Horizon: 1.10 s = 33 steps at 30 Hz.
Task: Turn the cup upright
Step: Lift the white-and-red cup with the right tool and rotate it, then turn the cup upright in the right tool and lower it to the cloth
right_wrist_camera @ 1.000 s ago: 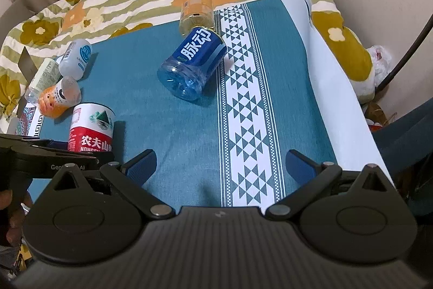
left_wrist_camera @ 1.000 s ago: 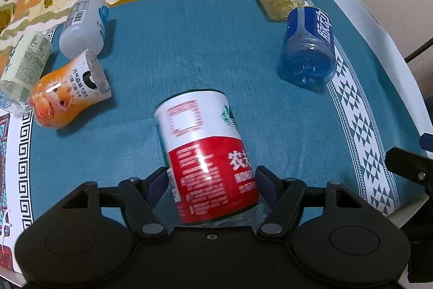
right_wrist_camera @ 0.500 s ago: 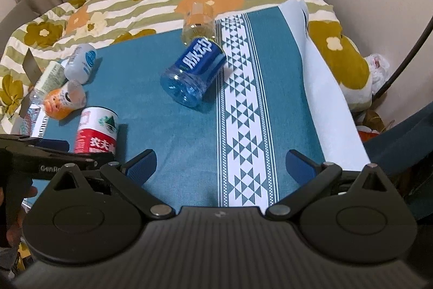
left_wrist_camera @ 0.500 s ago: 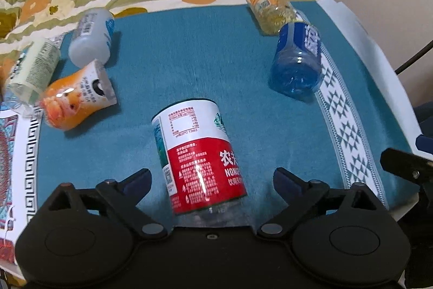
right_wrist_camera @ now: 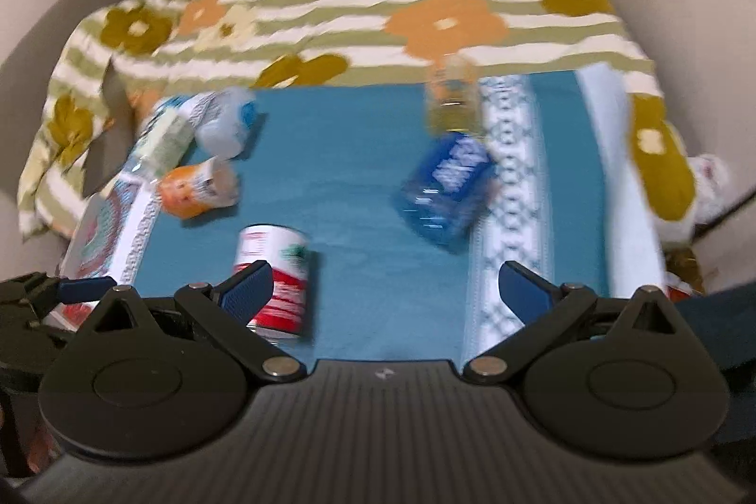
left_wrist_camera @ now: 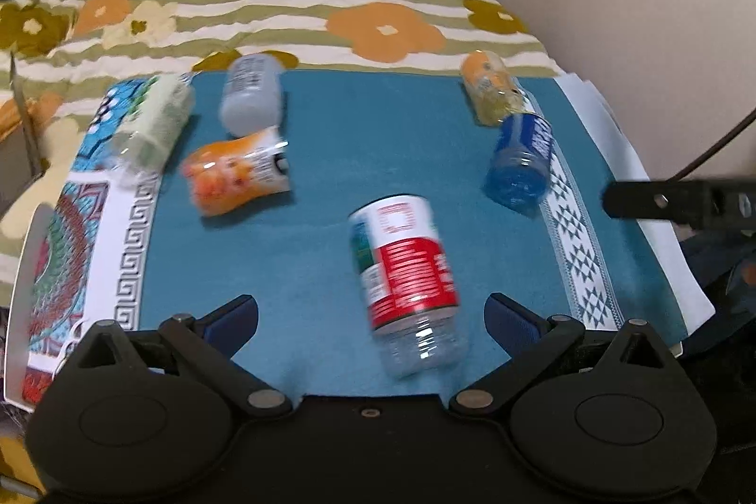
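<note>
Red-label cup (left_wrist_camera: 406, 268): standing, released | left gripper (left_wrist_camera: 371, 315): jaws wide, empty | right gripper (right_wrist_camera: 385, 291): jaws wide, empty | blue cup (left_wrist_camera: 519, 161) at 2 o'clock: lying, pending

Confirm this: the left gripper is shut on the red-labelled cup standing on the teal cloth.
Not quite. The left wrist view shows the left gripper open, its fingers spread clear of the red-labelled cup. The cup does stand on the teal cloth.
</note>
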Motion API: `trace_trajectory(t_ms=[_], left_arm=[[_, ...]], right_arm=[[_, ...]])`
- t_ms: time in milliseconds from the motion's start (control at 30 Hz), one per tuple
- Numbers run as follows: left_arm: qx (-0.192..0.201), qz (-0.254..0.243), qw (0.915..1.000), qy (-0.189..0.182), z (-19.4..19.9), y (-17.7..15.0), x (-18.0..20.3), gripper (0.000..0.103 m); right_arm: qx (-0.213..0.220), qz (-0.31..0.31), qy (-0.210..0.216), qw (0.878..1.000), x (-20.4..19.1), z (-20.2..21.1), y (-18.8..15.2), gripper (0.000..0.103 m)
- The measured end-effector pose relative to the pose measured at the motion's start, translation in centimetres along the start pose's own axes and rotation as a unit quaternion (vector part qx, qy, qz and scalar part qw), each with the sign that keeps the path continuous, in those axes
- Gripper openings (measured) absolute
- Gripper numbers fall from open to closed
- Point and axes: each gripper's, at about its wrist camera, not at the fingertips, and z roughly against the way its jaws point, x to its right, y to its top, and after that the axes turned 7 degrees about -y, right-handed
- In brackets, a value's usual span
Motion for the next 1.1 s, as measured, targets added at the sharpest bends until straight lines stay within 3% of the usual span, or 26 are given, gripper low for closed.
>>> trace_trajectory(t_ms=[267,500,633,867,1100], left_arm=[[0.049,0.023,0.9985,0.001,2.8,-1.9,-5.7,0.103],[0.036,0.068,0.9970,-0.002,2.3,-2.9,-9.8,0.103],[0.030,0.090,0.9954,-0.006,2.1,-3.4,-11.3,0.103],[0.026,0.092,0.9954,-0.003,1.9,-3.4,-11.9,0.103],[0.027,0.090,0.9956,-0.006,2.0,-3.2,-11.7,0.103]], right_arm=[[-0.089,0.030,0.027,0.995,-6.3,-6.8,3.0,0.103],[-0.159,0.024,0.031,0.986,-8.7,-12.7,3.6,0.103],[-0.186,0.004,0.035,0.982,-8.6,-14.4,3.4,0.095],[-0.214,-0.026,0.057,0.975,-8.4,-16.0,2.9,0.077],[-0.205,-0.033,0.065,0.976,-8.1,-15.8,2.5,0.076]])
